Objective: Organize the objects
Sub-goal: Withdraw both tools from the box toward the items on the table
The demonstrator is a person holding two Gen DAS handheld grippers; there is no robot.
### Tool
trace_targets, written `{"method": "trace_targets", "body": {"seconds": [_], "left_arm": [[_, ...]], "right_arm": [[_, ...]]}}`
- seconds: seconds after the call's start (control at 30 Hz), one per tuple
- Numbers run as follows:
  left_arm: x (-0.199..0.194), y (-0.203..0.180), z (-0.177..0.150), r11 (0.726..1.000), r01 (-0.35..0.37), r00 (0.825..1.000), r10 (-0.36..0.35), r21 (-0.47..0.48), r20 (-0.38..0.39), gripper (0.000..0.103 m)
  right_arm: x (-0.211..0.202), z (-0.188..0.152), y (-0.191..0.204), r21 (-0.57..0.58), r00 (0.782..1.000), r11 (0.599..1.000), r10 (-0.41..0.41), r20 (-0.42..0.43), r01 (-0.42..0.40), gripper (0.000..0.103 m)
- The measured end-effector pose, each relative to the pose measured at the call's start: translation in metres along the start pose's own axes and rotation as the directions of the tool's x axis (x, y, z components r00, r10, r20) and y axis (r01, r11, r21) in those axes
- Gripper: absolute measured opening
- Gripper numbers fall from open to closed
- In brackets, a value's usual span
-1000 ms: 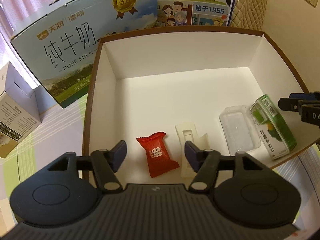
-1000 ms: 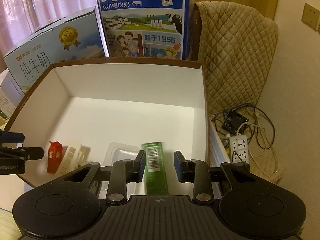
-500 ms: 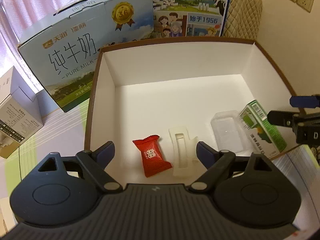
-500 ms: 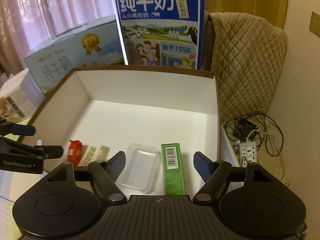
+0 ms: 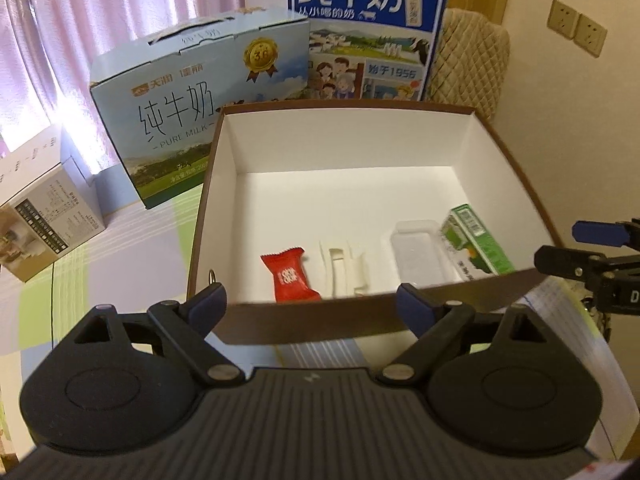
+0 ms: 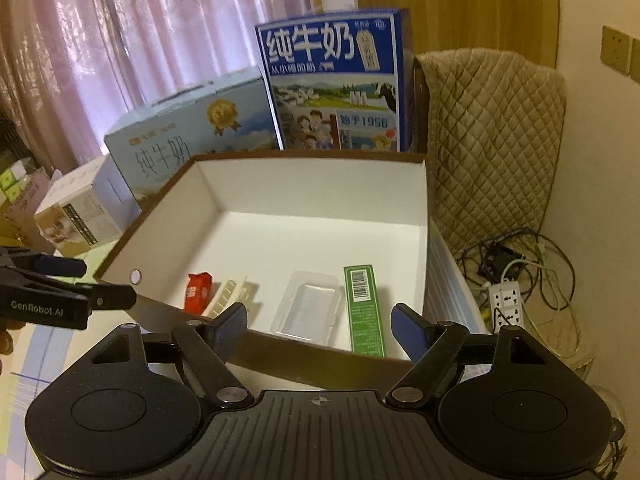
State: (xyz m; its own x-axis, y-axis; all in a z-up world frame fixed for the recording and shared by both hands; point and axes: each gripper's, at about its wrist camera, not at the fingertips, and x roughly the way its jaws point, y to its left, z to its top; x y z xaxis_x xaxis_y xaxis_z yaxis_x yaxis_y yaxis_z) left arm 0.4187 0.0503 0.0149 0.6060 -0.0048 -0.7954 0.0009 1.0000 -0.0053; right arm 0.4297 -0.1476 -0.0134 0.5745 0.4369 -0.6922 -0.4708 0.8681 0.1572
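A brown box with a white inside (image 5: 400, 322) holds a red candy packet (image 5: 290, 278), a white plastic insert (image 5: 344, 272), a clear plastic tray (image 5: 420, 256) and a green carton (image 5: 476, 240), all in a row along its near wall. My left gripper (image 5: 310, 302) hovers outside that near wall, its jaws opening with nothing between them. My right gripper (image 6: 320, 322) hangs before the same wall, near the green carton (image 6: 364, 308) and the clear tray (image 6: 308, 304). Its jaws are also opening and hold nothing.
Two milk cartons (image 5: 200, 108) (image 6: 336, 84) stand behind the box, and a smaller carton (image 5: 48, 216) sits to the left. A quilted cover (image 6: 496, 140) hangs at the right, above a power strip with cables (image 6: 506, 300) on the floor. A striped cloth (image 5: 132, 240) covers the table.
Both grippers have pulled back and up, out of the box, and their jaws have spread wide. The right one let go of the green carton, which now lies flat. The red packet stays inside.
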Motion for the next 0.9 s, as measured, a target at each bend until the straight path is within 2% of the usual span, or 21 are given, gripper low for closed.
{"method": "trace_targets", "body": {"seconds": [0.3,0.53,0.9], "left_arm": [[-0.047,-0.016,-0.029,0.999,0.029,0.999,-0.028,-0.016,0.032,0.091],[-0.077,-0.017,-0.059,0.999,0.034,0.998,-0.032,-0.035,0.049,0.091],[-0.092,-0.009,-0.120,0.995,0.052,0.998,-0.054,-0.081,-0.021,0.091]], "right_arm": [[-0.040,-0.015,0.009,0.010,0.999,0.999,0.035,0.034,-0.035,0.076],[-0.067,-0.045,0.008,0.067,0.997,0.995,0.076,0.026,-0.078,0.076],[-0.096,-0.108,0.002,0.197,0.995,0.976,0.098,-0.027,-0.090,0.076]]}}
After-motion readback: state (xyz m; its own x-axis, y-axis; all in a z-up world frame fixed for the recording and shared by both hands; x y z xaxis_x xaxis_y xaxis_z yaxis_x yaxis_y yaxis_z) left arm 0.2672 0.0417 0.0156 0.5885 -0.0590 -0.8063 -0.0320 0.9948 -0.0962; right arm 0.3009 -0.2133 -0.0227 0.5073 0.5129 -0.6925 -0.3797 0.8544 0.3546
